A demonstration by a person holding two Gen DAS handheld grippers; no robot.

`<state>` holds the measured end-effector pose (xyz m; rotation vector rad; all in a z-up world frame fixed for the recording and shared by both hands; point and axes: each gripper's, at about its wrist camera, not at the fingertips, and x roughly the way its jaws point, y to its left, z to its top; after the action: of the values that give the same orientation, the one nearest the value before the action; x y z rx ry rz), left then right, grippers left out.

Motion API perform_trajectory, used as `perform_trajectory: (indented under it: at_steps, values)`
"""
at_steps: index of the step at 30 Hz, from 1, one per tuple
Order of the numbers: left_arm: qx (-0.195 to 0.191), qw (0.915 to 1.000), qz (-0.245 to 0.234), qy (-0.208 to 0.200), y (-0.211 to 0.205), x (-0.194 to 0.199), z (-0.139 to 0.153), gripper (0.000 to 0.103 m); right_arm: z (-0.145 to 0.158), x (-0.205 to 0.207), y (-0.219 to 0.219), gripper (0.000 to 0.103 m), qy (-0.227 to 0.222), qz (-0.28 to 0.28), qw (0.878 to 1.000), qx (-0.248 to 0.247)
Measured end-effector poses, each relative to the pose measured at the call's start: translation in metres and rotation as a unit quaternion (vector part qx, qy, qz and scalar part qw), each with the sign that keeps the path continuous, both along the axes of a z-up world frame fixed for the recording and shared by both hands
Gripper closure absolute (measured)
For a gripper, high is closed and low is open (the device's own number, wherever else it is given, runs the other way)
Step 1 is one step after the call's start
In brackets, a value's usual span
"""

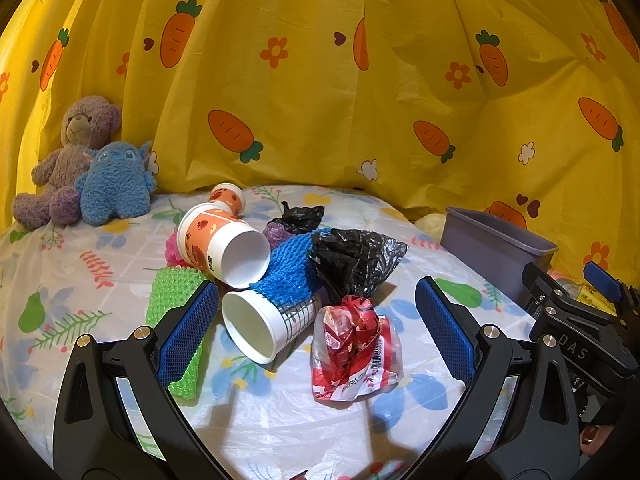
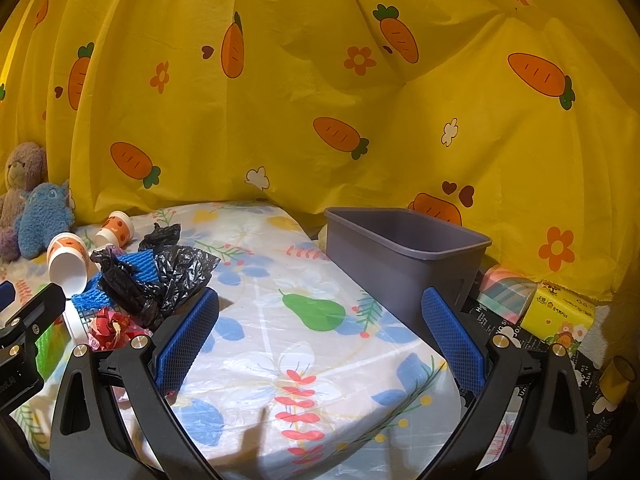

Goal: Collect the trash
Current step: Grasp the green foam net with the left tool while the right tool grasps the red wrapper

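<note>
A pile of trash lies on the flowered table cover. My left gripper is open just above the cover, and a checkered paper cup on its side and a crumpled red wrapper lie between its fingers, untouched. Behind them are a blue foam net, a black plastic bag, a large orange cup, a small orange cup and a green foam net. My right gripper is open and holds nothing, just left of the grey bin.
Two plush toys, a purple bear and a blue one, sit at the back left against the yellow carrot curtain. A yellow tissue pack and a striped box lie right of the bin. The table's edge runs just past the bin.
</note>
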<state>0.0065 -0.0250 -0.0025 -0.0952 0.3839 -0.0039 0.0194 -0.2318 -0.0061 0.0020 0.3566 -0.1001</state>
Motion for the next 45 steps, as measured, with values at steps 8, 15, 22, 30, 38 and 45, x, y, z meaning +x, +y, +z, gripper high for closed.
perform_trajectory:
  at_steps: [8,15,22,30,38,45]
  values:
    - [-0.002,0.9997,0.023,-0.008,0.019,-0.004,0.000,0.006,-0.008,0.002,0.008,0.005,0.005,0.036,0.999,0.007]
    - [-0.009,0.9979,0.062,-0.012,0.049,-0.011,-0.003,0.006,-0.021,0.005,0.027,0.010,0.018,0.087,0.996,0.010]
    - [-0.018,0.9957,0.089,-0.018,0.070,-0.021,-0.009,0.006,-0.038,0.009,0.058,0.020,0.062,0.183,0.980,0.039]
    - [-0.023,0.9933,0.112,-0.020,0.088,-0.034,-0.019,0.007,-0.048,0.016,0.095,0.032,0.082,0.255,0.962,0.050]
    - [-0.023,0.9929,0.116,0.007,0.102,-0.030,-0.033,0.011,-0.061,0.030,0.110,0.070,0.114,0.275,0.953,0.053]
    - [-0.026,0.9934,0.100,0.049,0.104,-0.010,-0.048,0.014,-0.063,0.029,0.101,0.088,0.109,0.276,0.954,0.048]
